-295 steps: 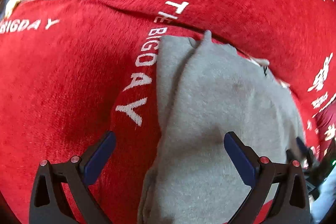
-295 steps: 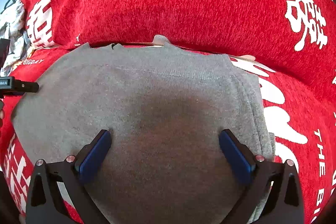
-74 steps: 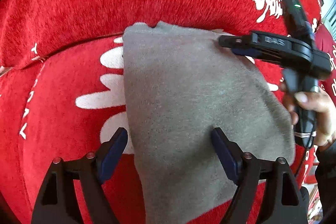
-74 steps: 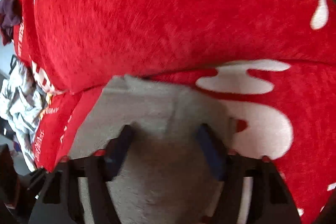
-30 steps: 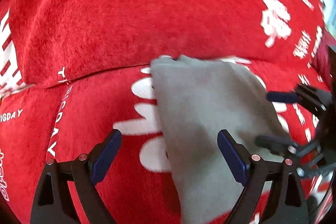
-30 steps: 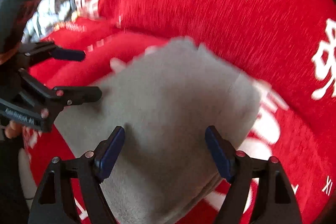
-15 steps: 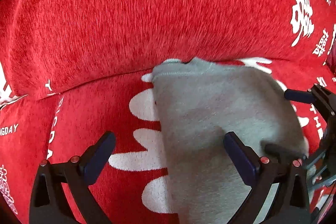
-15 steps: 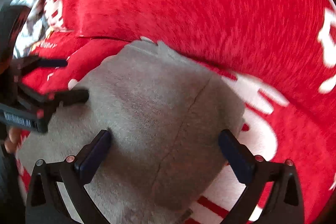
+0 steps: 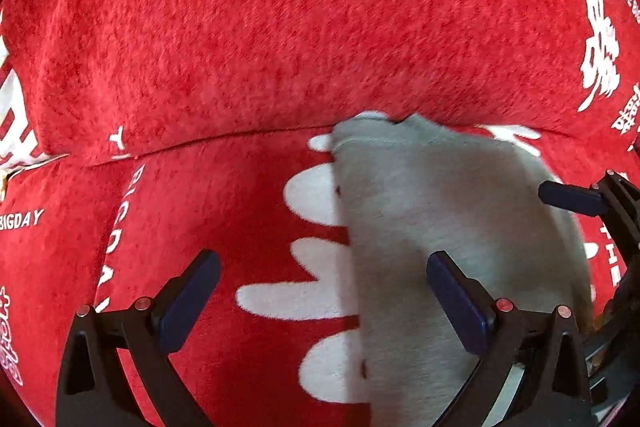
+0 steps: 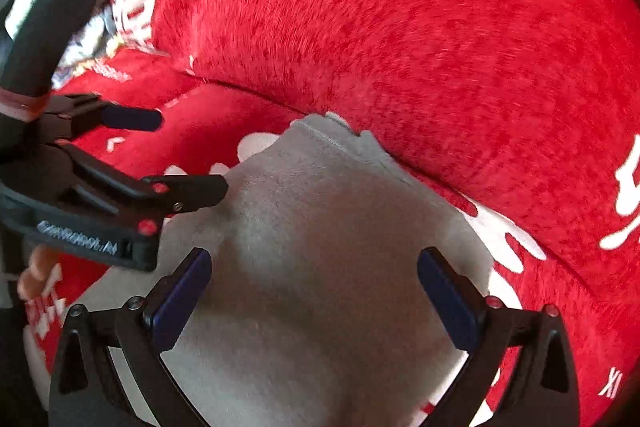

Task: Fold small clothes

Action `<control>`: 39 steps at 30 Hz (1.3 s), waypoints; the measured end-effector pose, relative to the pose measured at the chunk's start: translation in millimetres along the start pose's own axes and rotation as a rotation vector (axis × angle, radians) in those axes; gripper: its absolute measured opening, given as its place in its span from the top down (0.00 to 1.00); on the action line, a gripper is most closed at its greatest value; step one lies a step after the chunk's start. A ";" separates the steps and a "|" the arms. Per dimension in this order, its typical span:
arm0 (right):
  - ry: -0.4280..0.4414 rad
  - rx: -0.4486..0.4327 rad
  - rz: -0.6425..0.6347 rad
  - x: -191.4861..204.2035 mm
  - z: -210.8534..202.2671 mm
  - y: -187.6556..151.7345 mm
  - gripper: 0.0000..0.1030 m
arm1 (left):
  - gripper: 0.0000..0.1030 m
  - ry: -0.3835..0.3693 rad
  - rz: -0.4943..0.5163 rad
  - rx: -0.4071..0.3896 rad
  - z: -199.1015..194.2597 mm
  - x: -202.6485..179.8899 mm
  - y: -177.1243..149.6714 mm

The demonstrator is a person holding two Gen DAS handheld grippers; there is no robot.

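Both tools spread, left tool (image 9: pixel 320 291) and right tool (image 10: pixel 314 287) holding nothing over the folded grey garment (image 10: pixel 320 247): press flat, keep edges square on the red sofa cover (image 9: pixel 280 27).

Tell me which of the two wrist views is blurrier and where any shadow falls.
Right wrist view: motion-smeared red sofa cover, with a shadow across the grey garment. Left wrist view: sharper, though the garment's far edge is soft; both curve like fisheyes.

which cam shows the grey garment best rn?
Right wrist: the folded grey garment fills the centre between the open right tool. Left wrist shows only its left part, blurred, off to the right.
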State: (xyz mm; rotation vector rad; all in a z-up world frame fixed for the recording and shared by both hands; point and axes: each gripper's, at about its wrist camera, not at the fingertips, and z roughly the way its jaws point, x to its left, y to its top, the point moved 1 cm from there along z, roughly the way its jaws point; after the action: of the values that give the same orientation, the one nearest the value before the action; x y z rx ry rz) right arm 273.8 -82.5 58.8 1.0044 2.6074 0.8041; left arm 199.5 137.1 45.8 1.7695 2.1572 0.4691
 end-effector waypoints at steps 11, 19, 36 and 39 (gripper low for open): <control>-0.026 0.038 -0.172 50.2 -10.6 -3.4 0.01 | 0.00 -0.030 -0.087 0.021 -9.8 40.8 -29.2; 0.015 0.063 -0.269 76.6 -32.0 -72.1 0.01 | 0.00 -0.074 0.007 -0.001 -28.9 13.8 -49.7; 0.127 -0.107 0.462 -89.5 -82.3 -115.9 0.01 | 0.00 -0.164 0.028 0.092 -2.8 -40.8 -31.7; 0.169 -0.104 0.492 -89.7 -63.6 -106.5 0.01 | 0.00 -0.157 0.047 0.103 1.6 -48.3 -29.6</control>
State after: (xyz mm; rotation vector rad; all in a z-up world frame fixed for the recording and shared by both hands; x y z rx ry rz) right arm 256.4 -234.4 52.2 1.6404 2.4420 1.1637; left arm 183.2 84.4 33.0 1.8479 2.0685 0.2252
